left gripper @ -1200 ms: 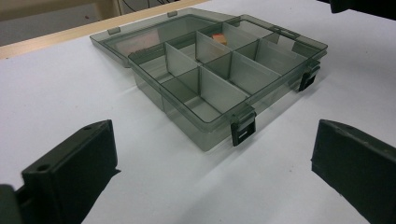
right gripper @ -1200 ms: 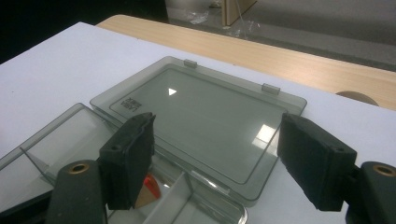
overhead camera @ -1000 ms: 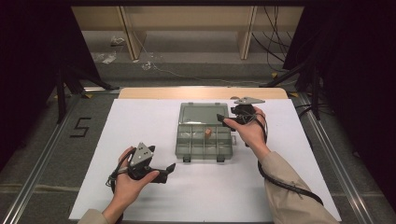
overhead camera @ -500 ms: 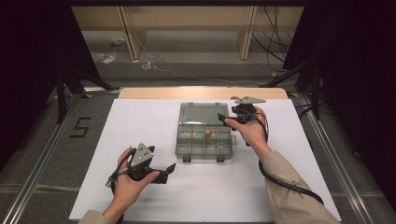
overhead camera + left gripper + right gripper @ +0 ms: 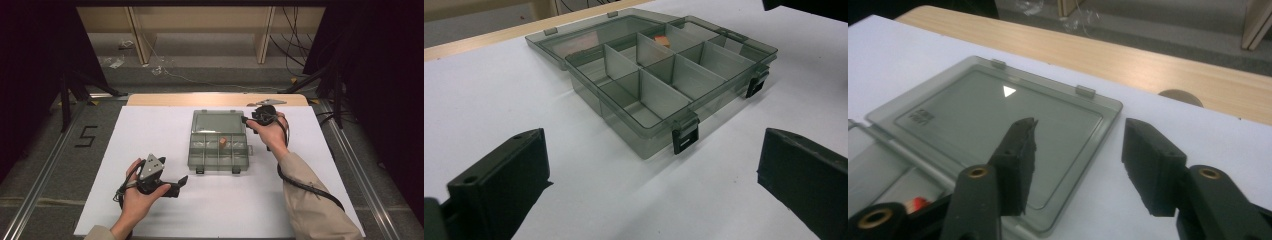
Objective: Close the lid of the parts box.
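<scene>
Compartment box [image 5: 218, 142] just left of right gripper [image 5: 248, 120], lid open.

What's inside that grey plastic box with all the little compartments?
The open organizer box holds one small orange-brown piece in a middle compartment of its far row. The other compartments in the left gripper view look empty. The piece's lower part is hidden behind a divider, so its exact shape is unclear.
</scene>
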### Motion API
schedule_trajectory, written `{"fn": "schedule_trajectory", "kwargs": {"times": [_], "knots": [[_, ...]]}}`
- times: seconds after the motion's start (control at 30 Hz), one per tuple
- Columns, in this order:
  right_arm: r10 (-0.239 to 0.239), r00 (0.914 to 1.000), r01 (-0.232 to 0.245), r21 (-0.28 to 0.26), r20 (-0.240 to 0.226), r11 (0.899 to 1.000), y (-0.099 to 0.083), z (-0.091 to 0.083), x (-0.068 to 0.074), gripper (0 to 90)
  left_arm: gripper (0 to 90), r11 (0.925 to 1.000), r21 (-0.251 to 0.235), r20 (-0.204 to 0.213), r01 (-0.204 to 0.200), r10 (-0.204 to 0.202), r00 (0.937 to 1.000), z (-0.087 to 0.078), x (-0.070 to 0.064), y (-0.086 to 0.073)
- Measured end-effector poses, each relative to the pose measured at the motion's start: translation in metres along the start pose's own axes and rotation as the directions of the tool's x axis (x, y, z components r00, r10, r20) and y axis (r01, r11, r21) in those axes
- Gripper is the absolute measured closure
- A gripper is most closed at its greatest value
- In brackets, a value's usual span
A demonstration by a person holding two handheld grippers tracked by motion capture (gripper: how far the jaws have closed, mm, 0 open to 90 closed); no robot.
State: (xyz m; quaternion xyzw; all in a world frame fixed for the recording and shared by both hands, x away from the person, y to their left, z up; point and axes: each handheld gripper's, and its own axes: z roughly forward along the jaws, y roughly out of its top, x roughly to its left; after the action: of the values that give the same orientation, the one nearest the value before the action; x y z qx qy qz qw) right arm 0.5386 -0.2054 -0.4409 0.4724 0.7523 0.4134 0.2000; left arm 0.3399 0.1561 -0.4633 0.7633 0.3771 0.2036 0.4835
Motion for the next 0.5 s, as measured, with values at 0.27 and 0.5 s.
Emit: {"fn": "schedule_trajectory", "kwargs": {"times": [0.27,0.5], "knots": [[0.038,0.9981,-0.043,0.114,0.049,0.993,0.005,0.030,-0.007,59.9,0.0,1.0000,0.002,0.006,-0.005,0.005,1.0000,0.001,-0.002,0.000],[0.074,0.9945,-0.087,0.184,0.074,0.979,0.003,0.047,-0.007,66.4,0.0,1.0000,0.004,0.007,-0.003,0.003,1.0000,0.002,-0.002,0.000]]}}
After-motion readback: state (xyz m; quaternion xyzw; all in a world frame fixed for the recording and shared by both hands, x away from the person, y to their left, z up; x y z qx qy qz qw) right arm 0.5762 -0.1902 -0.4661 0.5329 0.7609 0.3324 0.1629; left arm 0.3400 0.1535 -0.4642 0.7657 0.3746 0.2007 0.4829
